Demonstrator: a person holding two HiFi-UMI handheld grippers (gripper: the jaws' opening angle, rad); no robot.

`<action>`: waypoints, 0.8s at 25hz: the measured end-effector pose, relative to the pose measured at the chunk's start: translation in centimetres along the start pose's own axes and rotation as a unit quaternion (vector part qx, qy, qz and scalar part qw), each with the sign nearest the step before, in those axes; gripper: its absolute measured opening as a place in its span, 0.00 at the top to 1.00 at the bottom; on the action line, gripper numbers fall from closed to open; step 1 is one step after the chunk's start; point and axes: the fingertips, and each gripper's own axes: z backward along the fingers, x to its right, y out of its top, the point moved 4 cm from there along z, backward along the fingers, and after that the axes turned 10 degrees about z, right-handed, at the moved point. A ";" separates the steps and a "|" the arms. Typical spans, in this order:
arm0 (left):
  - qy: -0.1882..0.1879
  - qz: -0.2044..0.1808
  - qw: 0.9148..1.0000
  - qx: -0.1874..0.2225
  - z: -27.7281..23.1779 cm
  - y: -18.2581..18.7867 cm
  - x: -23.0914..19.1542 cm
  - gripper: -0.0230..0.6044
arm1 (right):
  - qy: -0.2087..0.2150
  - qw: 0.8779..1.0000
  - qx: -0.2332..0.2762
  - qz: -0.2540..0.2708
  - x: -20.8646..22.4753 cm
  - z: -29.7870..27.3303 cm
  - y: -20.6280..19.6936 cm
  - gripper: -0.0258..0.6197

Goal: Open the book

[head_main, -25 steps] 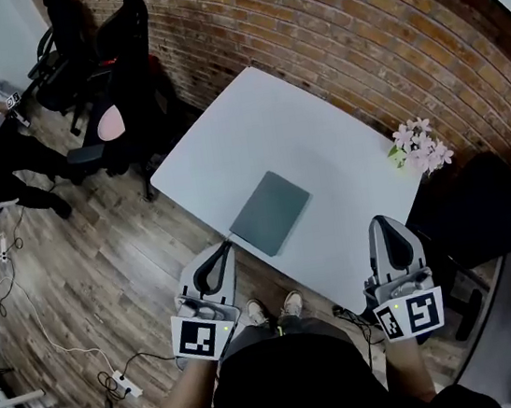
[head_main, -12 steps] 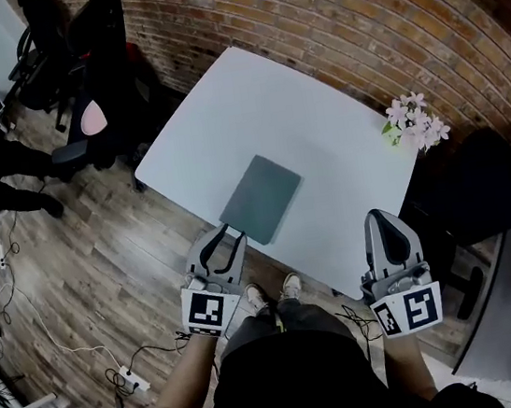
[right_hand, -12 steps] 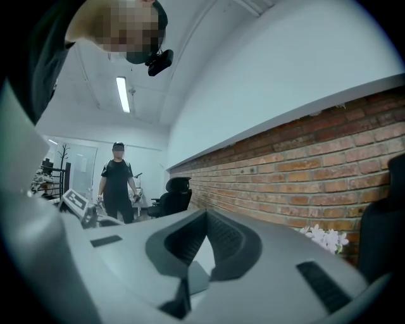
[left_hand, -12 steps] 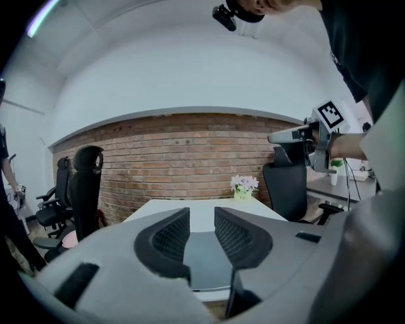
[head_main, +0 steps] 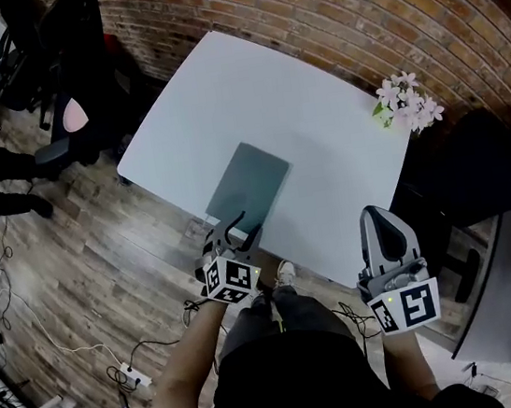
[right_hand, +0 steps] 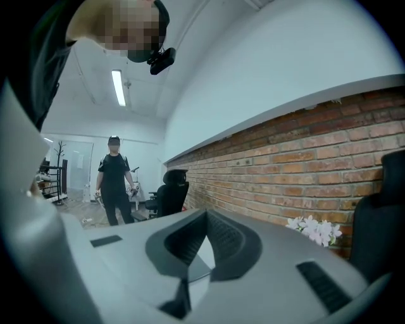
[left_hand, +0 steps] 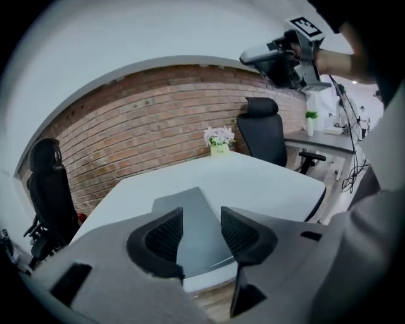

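We bring the left gripper to the closed book's near end, jaws parted.

The white table [head_main: 248,86] fills the middle of the head view. The grey book [head_main: 251,185] lies shut and flat on it, toward the table's 6 o'clock edge. Our left gripper [head_main: 237,226] sits at the book's 6 o'clock, forearm [head_main: 190,372] reaching forward and nose tipped down. Its jaws have just been opening and stand moderately apart, and the book's near end shows in the gap with the pads off it. Our right gripper [head_main: 379,221] hangs at the book's 4 o'clock by the table's edge, about level, jaws together and empty. Flowers [head_main: 406,102] stand at 2 o'clock.
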 end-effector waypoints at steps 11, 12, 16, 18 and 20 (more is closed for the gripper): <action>-0.026 -0.059 0.996 -0.064 -4.4 -4.3 2.2 0.52 | -0.005 1.000 -0.015 -0.002 0.2 -0.1 -1.0 0.94; -0.028 -0.063 0.995 -0.070 -4.6 -4.6 2.3 0.50 | -0.005 1.000 -0.017 -0.003 0.3 -0.1 -1.1 0.94; -0.030 -0.064 0.995 -0.067 -5.0 -5.5 2.2 0.48 | -0.005 1.000 -0.022 -0.004 0.2 -0.1 -1.5 0.94; -0.036 -0.059 0.996 -0.056 -5.0 -5.7 2.3 0.48 | -0.006 1.000 -0.024 -0.004 0.3 0.0 -1.6 0.94; -0.042 -0.058 0.996 -0.051 -4.8 -5.8 2.7 0.55 | -0.008 1.000 -0.026 -0.003 0.3 0.1 -1.6 0.94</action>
